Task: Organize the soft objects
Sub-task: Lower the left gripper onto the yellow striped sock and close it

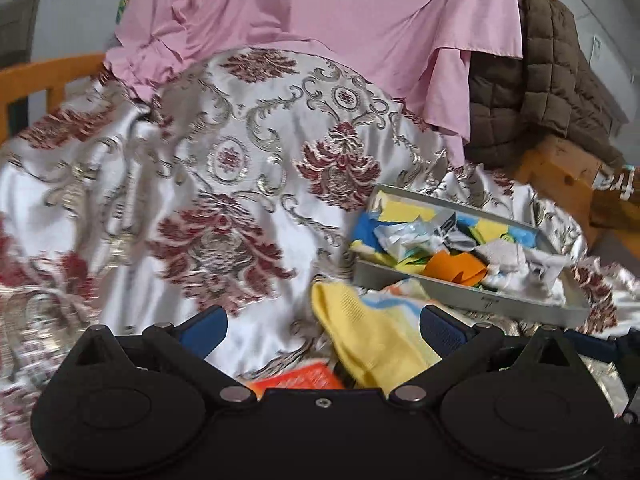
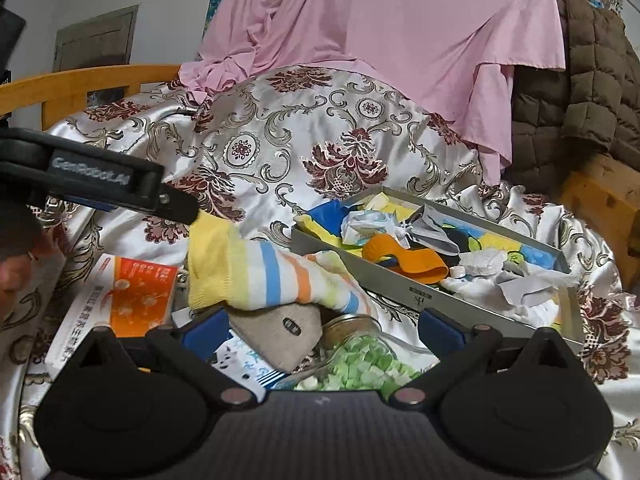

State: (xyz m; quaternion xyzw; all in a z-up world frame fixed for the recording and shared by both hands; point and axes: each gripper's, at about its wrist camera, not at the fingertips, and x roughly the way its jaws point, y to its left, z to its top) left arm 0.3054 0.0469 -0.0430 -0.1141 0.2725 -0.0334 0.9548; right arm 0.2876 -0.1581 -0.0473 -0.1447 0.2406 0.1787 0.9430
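Note:
A striped sock [image 2: 272,280] with a yellow cuff lies on the patterned satin bedspread [image 2: 280,148], just left of a grey tray [image 2: 400,292]. The tray holds an orange cloth [image 2: 404,260] and blue, yellow and white soft pieces. In the left wrist view the sock's yellow cuff [image 1: 372,340] lies between the wide-apart fingers of my left gripper [image 1: 324,330], close to the right pad; nothing is clamped. Seen from the right wrist, the left gripper's finger [image 2: 176,204] reaches the cuff from the left. My right gripper [image 2: 324,332] is open over a beige sock [image 2: 280,336].
A glass jar of green pieces [image 2: 360,360] and an orange-and-white packet [image 2: 132,292] lie near the sock. A pink sheet [image 2: 380,32] and brown quilted jacket [image 2: 592,92] hang behind. The wooden bed frame [image 2: 80,80] runs along the left. A hand [image 2: 16,264] shows at far left.

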